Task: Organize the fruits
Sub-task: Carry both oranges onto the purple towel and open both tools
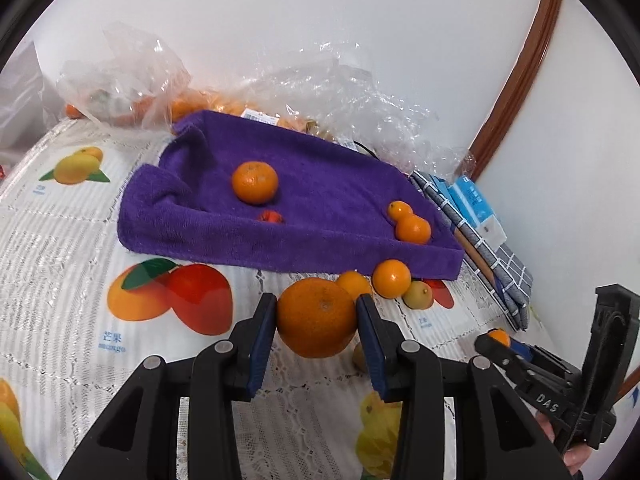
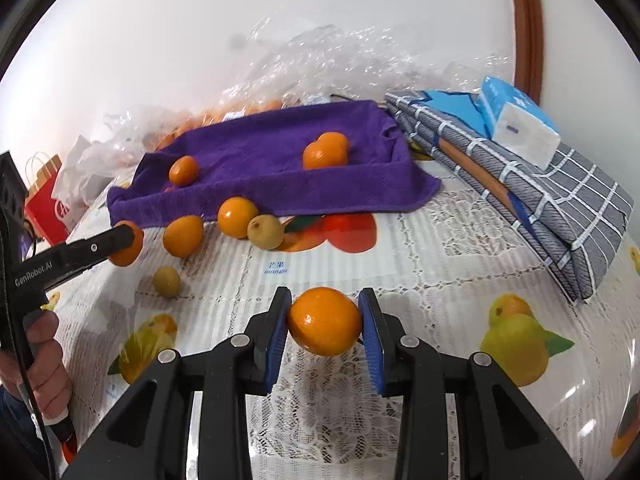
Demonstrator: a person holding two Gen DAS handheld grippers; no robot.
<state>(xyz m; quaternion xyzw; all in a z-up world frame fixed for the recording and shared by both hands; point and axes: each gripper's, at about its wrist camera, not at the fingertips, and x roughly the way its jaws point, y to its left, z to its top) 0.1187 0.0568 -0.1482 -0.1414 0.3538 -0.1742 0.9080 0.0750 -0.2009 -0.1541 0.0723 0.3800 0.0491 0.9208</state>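
A: Left tongs [image 1: 316,316] clenched on big orange [image 1: 316,318], right tongs [image 2: 325,322] on small orange [image 2: 325,320]?
B: Yes, both over desk [image 2: 440,248]. Towel tray [image 2: 280,192] sat at 12 o'clock; better to lift clear of its rim.

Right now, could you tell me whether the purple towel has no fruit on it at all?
No, the purple towel carries several fruits, including a large orange near its middle and two small oranges at its right end.
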